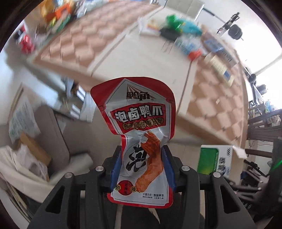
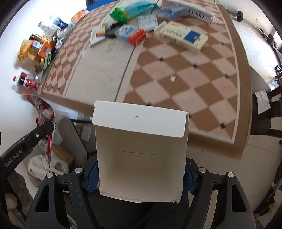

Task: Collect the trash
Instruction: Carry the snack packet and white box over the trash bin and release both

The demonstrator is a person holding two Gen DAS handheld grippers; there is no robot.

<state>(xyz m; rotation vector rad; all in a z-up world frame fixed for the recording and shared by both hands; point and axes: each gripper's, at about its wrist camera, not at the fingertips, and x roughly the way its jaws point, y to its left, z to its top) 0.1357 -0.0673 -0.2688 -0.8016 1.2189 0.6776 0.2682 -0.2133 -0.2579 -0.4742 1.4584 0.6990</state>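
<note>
My left gripper (image 1: 142, 162) is shut on a red and silver snack wrapper (image 1: 139, 126) printed with a duck foot, held upright in the air above the floor. The same wrapper (image 2: 45, 114) and the left gripper's finger (image 2: 37, 133) show at the left of the right wrist view. My right gripper (image 2: 141, 174) is shut on an open white carton (image 2: 141, 151), its mouth facing the camera and its flap up. More trash lies on the checkered rug (image 2: 176, 74): a white and blue box (image 2: 183, 36), a red packet (image 2: 136, 37), green and blue bags (image 2: 128, 11).
A pile of packets and boxes (image 2: 38, 51) and a red can (image 2: 30, 83) lie on the floor left of the rug. A cardboard box with crumpled bags (image 2: 56, 160) sits below left. A green and white carton (image 1: 215, 160) shows at right. Dark furniture (image 2: 269, 112) stands at right.
</note>
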